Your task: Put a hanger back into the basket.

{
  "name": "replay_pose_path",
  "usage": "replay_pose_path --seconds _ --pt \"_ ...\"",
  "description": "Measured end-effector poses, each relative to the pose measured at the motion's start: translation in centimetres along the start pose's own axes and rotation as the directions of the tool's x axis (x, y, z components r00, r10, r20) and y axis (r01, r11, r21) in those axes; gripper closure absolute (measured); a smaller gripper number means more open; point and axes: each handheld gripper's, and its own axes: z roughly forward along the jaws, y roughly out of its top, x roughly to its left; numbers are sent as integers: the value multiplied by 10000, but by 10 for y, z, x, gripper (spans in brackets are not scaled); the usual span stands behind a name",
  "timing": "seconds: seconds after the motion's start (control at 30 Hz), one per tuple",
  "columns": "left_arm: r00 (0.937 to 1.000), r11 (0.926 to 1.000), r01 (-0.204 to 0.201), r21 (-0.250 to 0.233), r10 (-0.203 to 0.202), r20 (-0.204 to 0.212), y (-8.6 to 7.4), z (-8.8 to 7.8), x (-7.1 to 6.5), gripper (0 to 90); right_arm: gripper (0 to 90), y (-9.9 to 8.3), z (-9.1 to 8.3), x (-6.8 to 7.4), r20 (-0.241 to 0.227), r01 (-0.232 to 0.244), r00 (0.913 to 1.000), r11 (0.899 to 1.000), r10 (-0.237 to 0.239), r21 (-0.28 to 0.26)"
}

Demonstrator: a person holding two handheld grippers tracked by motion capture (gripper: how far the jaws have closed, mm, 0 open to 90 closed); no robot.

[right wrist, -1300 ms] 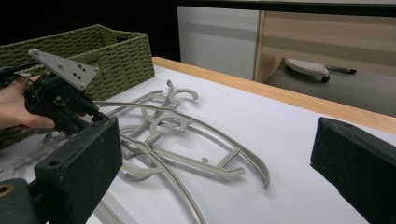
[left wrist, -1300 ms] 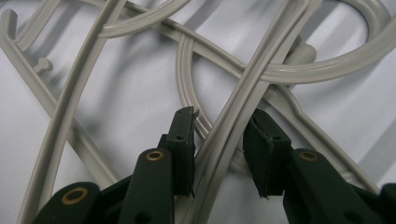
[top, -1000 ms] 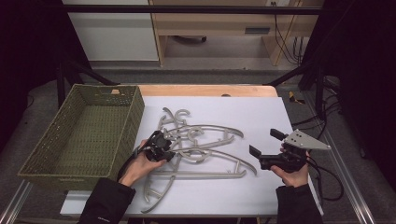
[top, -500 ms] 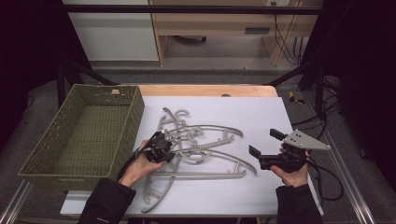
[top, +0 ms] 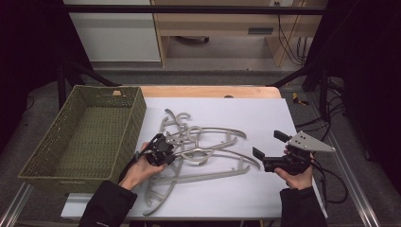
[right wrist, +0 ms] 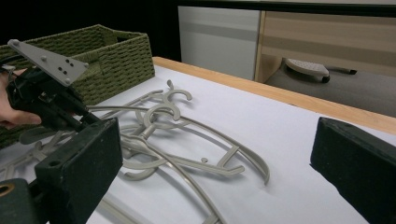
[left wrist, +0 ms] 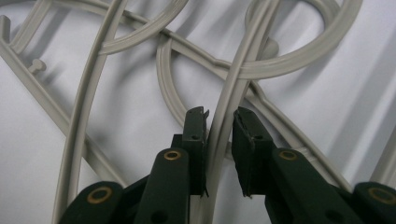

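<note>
A tangle of several grey plastic hangers (top: 208, 151) lies on the white table top. My left gripper (top: 163, 150) rests at the left edge of the pile. In the left gripper view its jaws (left wrist: 219, 114) straddle one curved hanger arm (left wrist: 233, 79). They have just been closing, and thin gaps still show beside the pads. My right gripper (top: 268, 144) is held to the right of the pile, level with the table, wide open and holding nothing. Its two black pads (right wrist: 79, 163) frame the hangers (right wrist: 187, 140) and the left gripper (right wrist: 51, 102) beyond.
A green woven basket (top: 137, 113) stands on the left part of the table, close to my left hand. The wooden table edge (top: 208, 91) runs along the far side. Behind it stand a white cabinet (top: 113, 28) and a wooden shelf.
The left gripper's jaws have drawn closer together around the hanger arm. Both hands have stayed about where they were.
</note>
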Motion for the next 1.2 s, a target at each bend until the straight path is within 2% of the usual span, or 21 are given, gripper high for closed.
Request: replay_pose_path --seconds 0.03,0.13,0.17,0.2,0.53,0.63,0.8,0.87,0.97,1.1,1.2 --pt "9999 9999 -131 33 131 -4 0 0 -1 773 24 0 1 0 8 -15 10000 10000 15 14" --pt "9998 9998 -193 -63 193 29 1 -2 -3 804 24 0 1 0 12 -10 10000 10000 10 43" --pt "10000 9998 68 -195 -67 56 1 -3 -5 814 24 0 1 0 1 -3 10000 10000 3 63" --pt "9999 9997 116 -228 -117 -32 2 -4 -4 814 24 0 1 0 1 -3 10000 10000 3 63" --pt "9999 9997 33 -262 -37 -125 2 1 -5 807 24 -1 2 1 -42 -12 10000 10000 13 77" --pt "9996 9982 282 -528 -281 15 2 4 -5 795 24 -1 3 1 -49 -23 10000 9999 24 105" --pt "9996 9983 277 -517 -275 42 3 5 -4 782 24 -1 4 1 -61 -14 10000 9999 15 137" --pt "9991 9978 405 -528 -400 113 4 5 -3 788 24 -1 4 1 -69 -12 10000 9999 13 134" --pt "9992 9979 368 -529 -359 178 4 5 -4 799 25 -1 4 2 -75 -14 10000 9999 15 138" --pt "9999 9983 162 -562 -161 15 4 4 -6 810 24 -1 4 1 -88 -11 10000 9999 13 156" --pt "9987 9956 365 -863 -332 393 4 -1 -6 812 24 -1 3 1 -78 -36 10000 9999 37 123"
